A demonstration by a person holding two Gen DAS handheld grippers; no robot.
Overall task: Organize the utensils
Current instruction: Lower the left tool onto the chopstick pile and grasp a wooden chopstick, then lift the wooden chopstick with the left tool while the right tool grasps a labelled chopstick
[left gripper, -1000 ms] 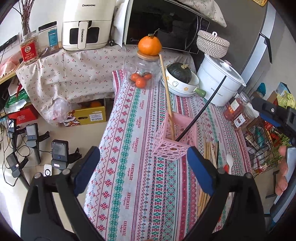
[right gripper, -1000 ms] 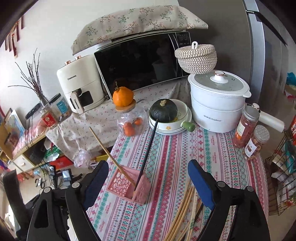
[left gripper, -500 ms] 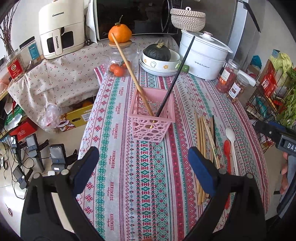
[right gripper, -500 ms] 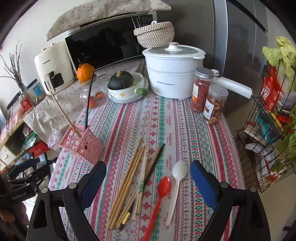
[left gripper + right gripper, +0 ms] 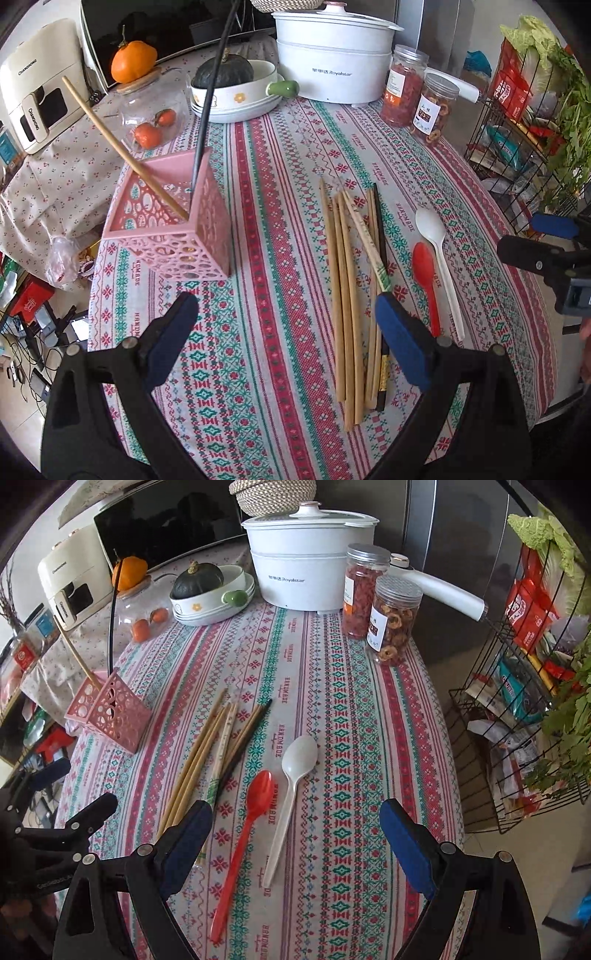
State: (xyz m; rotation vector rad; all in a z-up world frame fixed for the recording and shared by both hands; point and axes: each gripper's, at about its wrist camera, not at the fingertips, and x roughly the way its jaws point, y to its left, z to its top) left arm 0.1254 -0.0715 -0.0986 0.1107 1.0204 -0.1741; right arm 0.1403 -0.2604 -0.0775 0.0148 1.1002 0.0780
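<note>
A pink perforated holder stands on the left of the patterned tablecloth, with one wooden chopstick and one black chopstick leaning in it. Several loose chopsticks lie in a bunch mid-table. Beside them lie a red spoon and a white spoon. My left gripper hovers open over the near table, its right pad above the chopstick bunch. My right gripper is open above the two spoons.
At the table's far end stand a white electric pot, a bowl with a green squash, a glass jar with small oranges and two snack jars. A black wire rack of groceries stands right of the table.
Both grippers have swung right and come down closer to the table; the loose chopsticks and spoons now lie right under them. Nothing on the table has moved.
</note>
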